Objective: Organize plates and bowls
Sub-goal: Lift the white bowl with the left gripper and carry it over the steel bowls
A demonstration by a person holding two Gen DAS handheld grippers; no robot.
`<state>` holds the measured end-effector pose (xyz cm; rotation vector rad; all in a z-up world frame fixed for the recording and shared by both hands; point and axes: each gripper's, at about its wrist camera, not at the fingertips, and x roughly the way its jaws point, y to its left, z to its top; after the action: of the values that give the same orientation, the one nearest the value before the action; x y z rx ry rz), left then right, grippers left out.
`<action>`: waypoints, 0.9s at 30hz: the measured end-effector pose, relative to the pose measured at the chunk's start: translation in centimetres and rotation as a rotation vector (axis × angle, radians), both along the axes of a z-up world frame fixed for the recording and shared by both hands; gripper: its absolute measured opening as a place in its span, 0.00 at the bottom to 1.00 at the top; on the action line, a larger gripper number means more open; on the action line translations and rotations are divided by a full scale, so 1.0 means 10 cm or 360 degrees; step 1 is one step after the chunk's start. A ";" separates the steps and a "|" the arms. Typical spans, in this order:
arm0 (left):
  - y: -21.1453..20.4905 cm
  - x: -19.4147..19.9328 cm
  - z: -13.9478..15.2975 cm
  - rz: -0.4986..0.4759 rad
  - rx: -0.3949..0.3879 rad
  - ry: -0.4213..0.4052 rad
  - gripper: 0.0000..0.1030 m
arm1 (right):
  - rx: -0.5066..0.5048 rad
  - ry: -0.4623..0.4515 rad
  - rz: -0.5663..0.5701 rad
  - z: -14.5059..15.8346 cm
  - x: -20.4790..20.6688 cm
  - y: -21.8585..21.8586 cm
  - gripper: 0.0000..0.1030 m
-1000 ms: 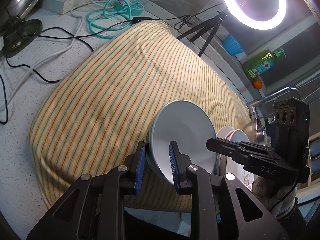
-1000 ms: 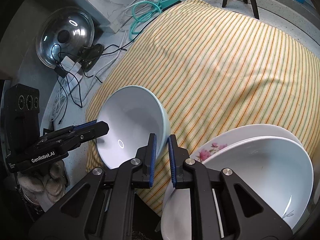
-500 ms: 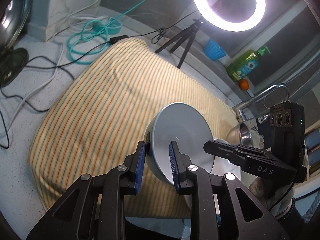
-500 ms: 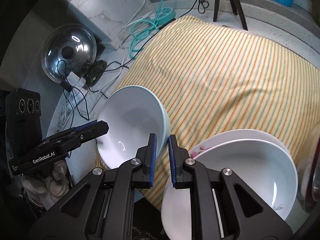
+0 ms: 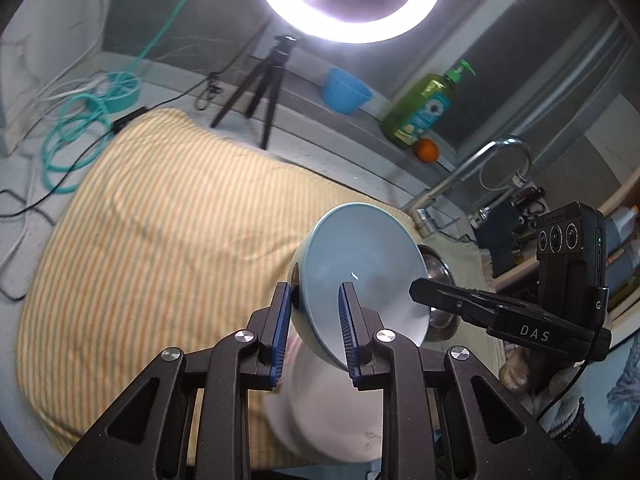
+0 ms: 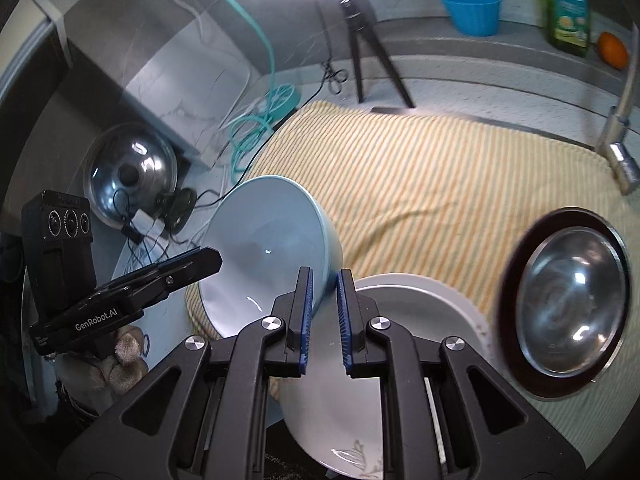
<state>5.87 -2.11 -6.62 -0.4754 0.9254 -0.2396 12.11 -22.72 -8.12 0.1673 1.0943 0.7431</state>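
We held the light blue bowl (image 5: 360,276) between us, lifted off the striped cloth (image 5: 160,240) and tipped on edge. Our left gripper (image 5: 314,328) was clamped on one side of its rim, one blue pad inside the bowl and one against the outer wall. Our right gripper (image 6: 323,312) pinched the opposite rim, its jaws nearly together with only the thin wall between them. The bowl's lower edge was hidden behind our own fingers in both views.

Just beneath the bowl sat a stack of white dishes (image 6: 420,300) at the near edge of the cloth; how many were in it we could not tell, and the bottom one was cut off by the frame. To their right lay a steel bowl (image 6: 572,296) inside a dark rim, blurred.

Farther back, at the counter's far edge, stood a tripod (image 5: 264,88) under a ring light (image 5: 348,8), a blue tub (image 5: 346,90), a green soap bottle (image 5: 420,112), an orange (image 5: 427,149) and the tap (image 5: 480,168).
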 end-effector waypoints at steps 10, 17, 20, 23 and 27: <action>-0.66 0.39 0.08 -0.0247 0.0013 -0.0046 0.21 | 0.0003 -0.0021 -0.0256 0.07 0.10 -0.75 0.12; -1.11 0.60 0.06 -0.0395 0.0023 -0.0050 0.21 | -0.0008 -0.0006 -0.0415 0.02 0.12 -1.23 0.12; -1.27 0.68 0.00 -0.0447 0.0020 -0.0021 0.21 | -0.0017 0.0011 -0.0472 -0.03 0.14 -1.41 0.12; -1.40 0.76 -0.06 -0.0490 0.0016 0.0013 0.21 | -0.0033 0.0031 -0.0521 -0.10 0.16 -1.57 0.12; -1.55 0.84 -0.17 -0.0538 0.0031 0.0066 0.21 | -0.0047 0.0062 -0.0569 -0.20 0.19 -1.70 0.12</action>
<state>14.22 -17.64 -8.32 -0.3046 1.0458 -0.5288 14.04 -39.71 -10.15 0.3434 1.0751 0.4046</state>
